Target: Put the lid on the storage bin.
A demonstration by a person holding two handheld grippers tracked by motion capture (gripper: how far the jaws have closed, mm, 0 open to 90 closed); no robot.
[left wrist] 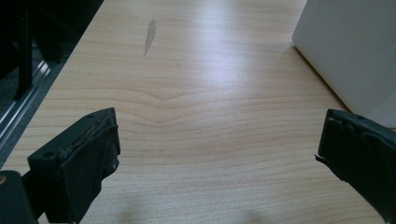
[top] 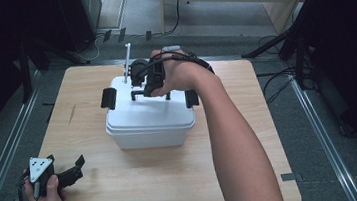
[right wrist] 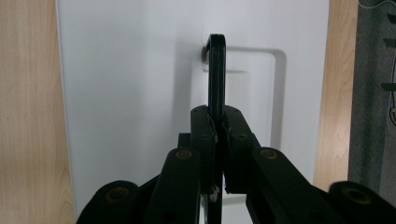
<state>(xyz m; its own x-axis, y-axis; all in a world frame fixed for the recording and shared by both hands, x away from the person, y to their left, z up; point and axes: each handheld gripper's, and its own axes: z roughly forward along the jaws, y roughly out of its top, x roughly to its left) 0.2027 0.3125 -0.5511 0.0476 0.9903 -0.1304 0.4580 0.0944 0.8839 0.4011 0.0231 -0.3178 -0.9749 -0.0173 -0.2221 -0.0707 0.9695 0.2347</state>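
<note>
Handle (right wrist: 216, 70) of the white box (top: 148, 118) at mid-table (top: 124, 181) is pinched between the right gripper (top: 141, 92) jaws, so the grasp looks made; lifting the lid or box seems left. Left gripper (top: 75, 167) rests near the table's corner, jaws wide, empty

No text, label, brand, number or sign can be read anywhere in these pictures. The white box (top: 148, 118) has a plain lid and plain walls, and the desk (top: 124, 181) shows bare wood grain with one dark smudge that is not lettering. The grey three-cornered plate (top: 38, 168) on the left hand-held gripper (top: 68, 175) bears small dots, not characters.
</note>
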